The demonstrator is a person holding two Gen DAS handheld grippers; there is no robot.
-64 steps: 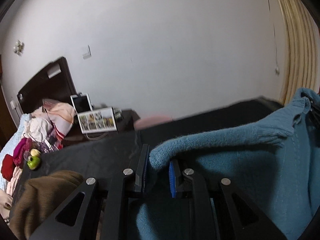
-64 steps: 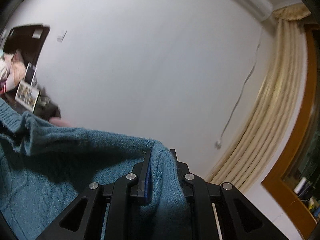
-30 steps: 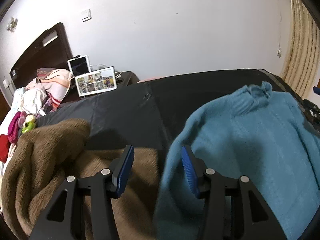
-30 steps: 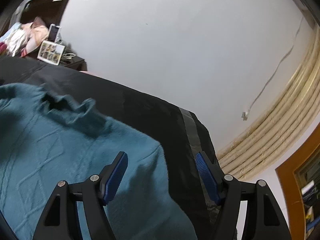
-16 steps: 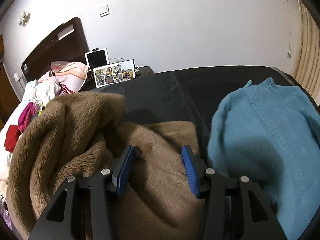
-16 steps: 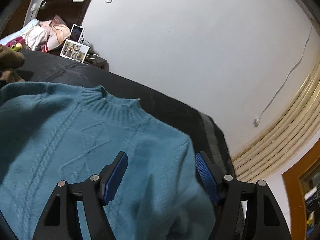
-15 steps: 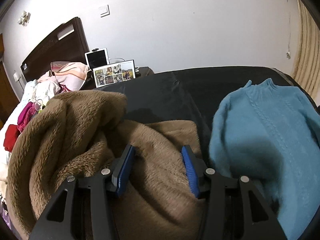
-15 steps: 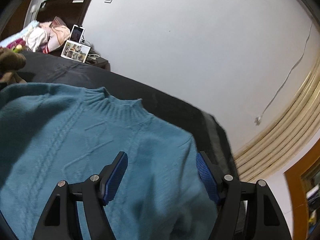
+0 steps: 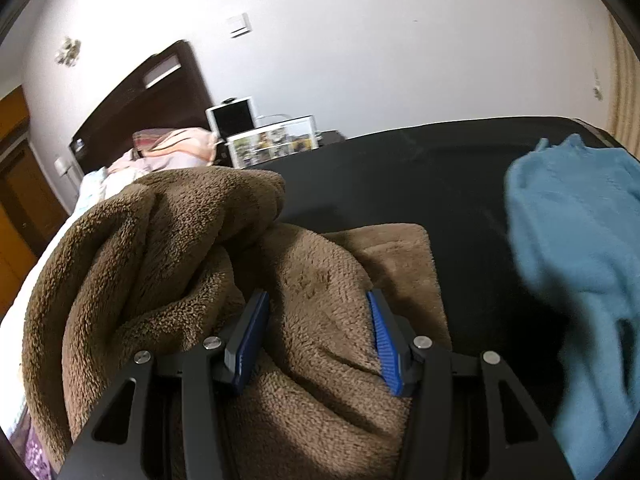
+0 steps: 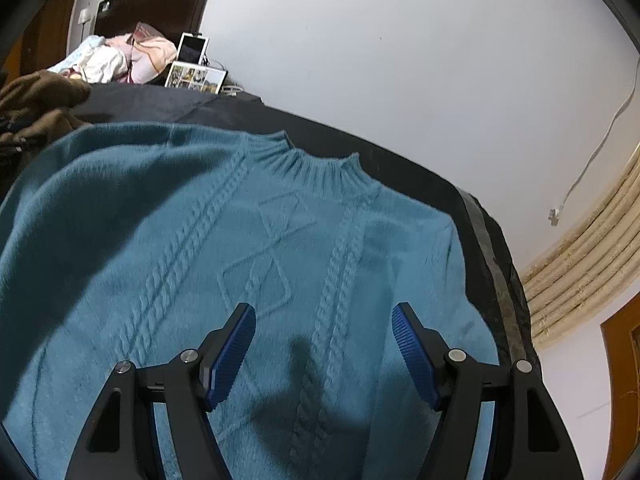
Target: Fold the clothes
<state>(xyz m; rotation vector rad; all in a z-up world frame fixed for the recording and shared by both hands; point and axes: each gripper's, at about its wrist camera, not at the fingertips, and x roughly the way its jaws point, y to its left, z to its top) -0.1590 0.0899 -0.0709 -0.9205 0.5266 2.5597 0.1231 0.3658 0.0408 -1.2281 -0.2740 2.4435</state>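
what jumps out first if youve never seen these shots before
A teal cable-knit sweater spread flat on the black cover fills the right wrist view, under the open right tool. In the left wrist view, a heaped brown fleece garment bulges between the left tool's blue pads.

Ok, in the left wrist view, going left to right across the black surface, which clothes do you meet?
brown fleece garment → bare strip of the black surface → blue knit sweater
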